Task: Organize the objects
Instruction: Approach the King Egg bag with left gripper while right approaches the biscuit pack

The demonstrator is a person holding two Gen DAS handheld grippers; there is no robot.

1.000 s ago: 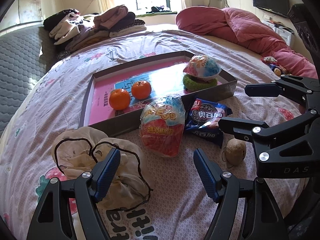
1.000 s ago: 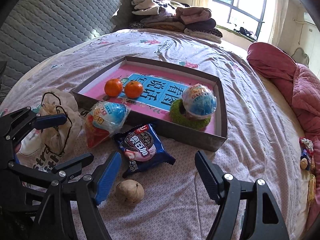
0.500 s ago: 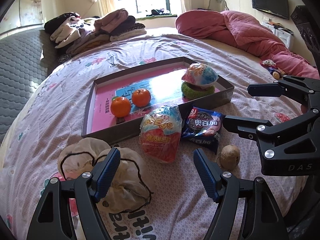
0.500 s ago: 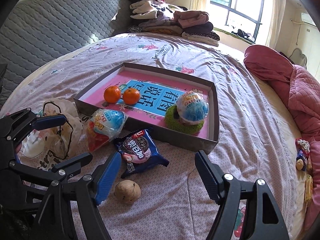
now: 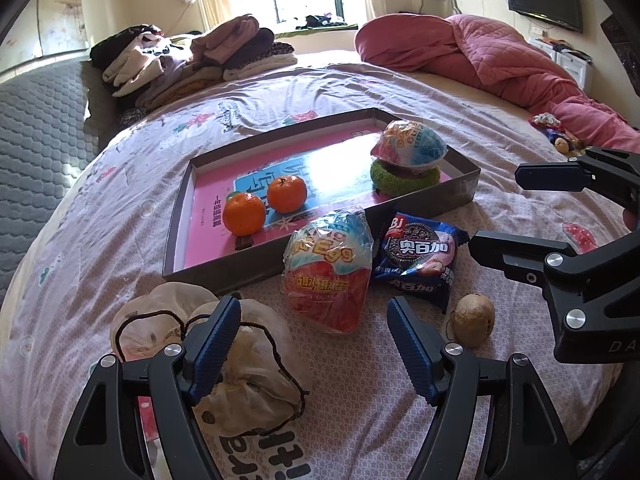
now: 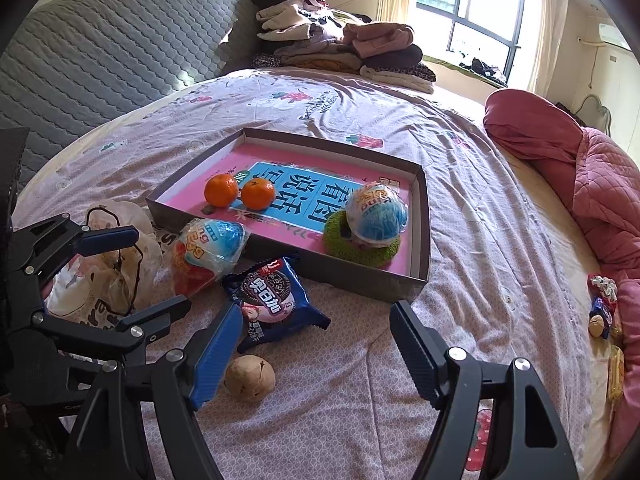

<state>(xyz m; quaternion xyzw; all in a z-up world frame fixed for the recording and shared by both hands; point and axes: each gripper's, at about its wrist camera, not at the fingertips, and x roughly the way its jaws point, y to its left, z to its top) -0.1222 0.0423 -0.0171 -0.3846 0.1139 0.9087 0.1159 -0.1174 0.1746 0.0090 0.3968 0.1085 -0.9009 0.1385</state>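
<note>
On a bed (image 5: 120, 184) spread with a floral sheet, I hold both tools above a scatter of snacks. My left gripper (image 5: 314, 350) is spread wide and grips nothing; my right gripper (image 6: 316, 350) is likewise spread and bare.

In the left view, a wrapped toy egg (image 5: 328, 274) lies at twelve o'clock from my left fingertips, leaning on the near wall of a shallow cardboard tray (image 5: 460, 196). A blue cookie packet (image 5: 418, 260) lies just beside the egg, at one o'clock, and a brown nut-like ball (image 5: 474, 320) sits at two o'clock, near my right-hand finger (image 5: 412, 352). A crumpled drawstring bag (image 5: 248, 384) lies at nine o'clock, partly under my other finger.

Inside the tray, two mandarins (image 5: 264, 204) sit side by side toward its left end. At the right end, a second wrapped egg (image 5: 410, 146) rests on a green ring-shaped pad (image 5: 402, 178).

At eleven o'clock, far back, folded clothes (image 5: 192, 56) are piled by the window. A pink quilt (image 5: 500, 52) is bunched at one o'clock.
</note>
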